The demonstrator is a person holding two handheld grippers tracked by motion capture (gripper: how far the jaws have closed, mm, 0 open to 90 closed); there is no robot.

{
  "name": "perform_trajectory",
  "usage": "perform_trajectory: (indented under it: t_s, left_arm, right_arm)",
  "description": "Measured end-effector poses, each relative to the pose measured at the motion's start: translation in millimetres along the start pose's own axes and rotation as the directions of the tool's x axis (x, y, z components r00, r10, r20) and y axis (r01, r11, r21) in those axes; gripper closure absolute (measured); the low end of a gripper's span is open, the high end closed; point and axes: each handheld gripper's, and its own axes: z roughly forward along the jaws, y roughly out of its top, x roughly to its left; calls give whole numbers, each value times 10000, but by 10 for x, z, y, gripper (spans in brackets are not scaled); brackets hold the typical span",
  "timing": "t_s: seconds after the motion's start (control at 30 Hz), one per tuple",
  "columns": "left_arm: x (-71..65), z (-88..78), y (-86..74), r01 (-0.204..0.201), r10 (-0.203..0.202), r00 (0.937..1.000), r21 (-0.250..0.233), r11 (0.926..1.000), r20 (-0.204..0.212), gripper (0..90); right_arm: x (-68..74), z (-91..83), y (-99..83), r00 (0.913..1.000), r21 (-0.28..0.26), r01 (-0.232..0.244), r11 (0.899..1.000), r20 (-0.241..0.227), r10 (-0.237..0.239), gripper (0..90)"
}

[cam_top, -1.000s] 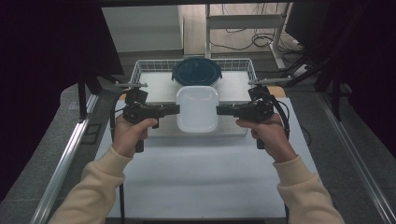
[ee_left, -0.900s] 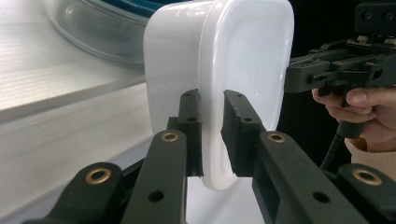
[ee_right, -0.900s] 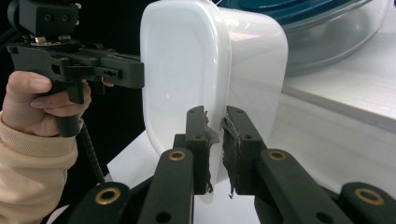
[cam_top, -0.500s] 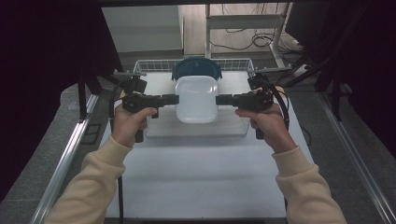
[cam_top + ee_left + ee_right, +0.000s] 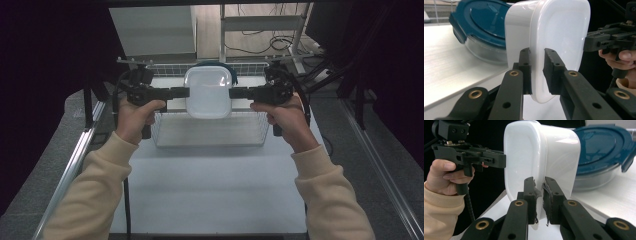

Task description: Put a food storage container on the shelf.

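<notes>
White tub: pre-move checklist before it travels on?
1. Left tongs clamped on the rim of the white tub: ok.
2. Right tongs clamped on the opposite rim: ok.
3. Tub lifted off the wire basket: ok.
4. Tub apart from the blue-lidded container: ok.
5. Tub level between both hands: ok in the high view.
6. Tub contents: cannot tell.

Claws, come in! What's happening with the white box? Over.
Left claw and right claw both shut on the white box's rim. Box held up above the wire basket. Blue-lidded bowl behind it, not touching.
</notes>
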Motion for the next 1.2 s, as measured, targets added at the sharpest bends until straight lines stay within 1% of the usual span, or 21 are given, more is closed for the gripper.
perform_trajectory:
  t_s: [0.2,0.27,0.33,0.53,0.63,0.73,0.77,0.83,0.93,1.1,1.2]
  left_arm:
    - [8,-34,119,82,-81,9999,-64,9999,74,772]
    - [-2,-49,163,-12,12,10000,-94,10000,30,771]
    - [-20,-61,209,-3,3,10000,-117,9999,-21,771]
    - [-53,-100,355,-222,222,9995,-32,9997,-208,771]
    - [-62,-105,416,-169,168,9995,-41,9998,-266,771]
    - [-48,-96,485,-211,214,9993,95,9997,-315,771]
    - [-43,-87,509,-147,150,9994,102,9998,-314,770]
    - [-30,-67,553,-149,154,9993,158,9998,-355,770]
    - [8,-33,619,52,-45,9995,223,9997,-320,770]
    - [141,55,692,519,-514,9986,359,9980,-124,770]
    - [211,118,722,682,-674,9976,523,9963,-167,768]
  right_arm:
    - [3,-8,122,9999,-53,2,10000,-127,-3,809]
    - [12,-15,171,9999,-73,33,10000,-128,-34,808]
    - [21,-23,215,9999,-126,36,9999,-134,-37,808]
    - [19,-35,338,9998,-159,55,9999,-177,-58,808]
    - [15,-35,391,9998,-188,25,9998,-195,-29,808]
    - [-3,-30,440,9998,-219,-40,9998,-190,36,808]
    - [-12,-24,454,9998,-210,-80,9997,-173,76,808]
    - [-44,-16,489,9997,-211,-184,9996,-187,180,807]
    - [-98,1,551,9991,-154,-371,9992,-203,368,807]
    - [-187,55,634,9974,-75,-681,9976,-223,679,807]
    - [-272,115,659,9954,46,-935,9956,-214,936,805]
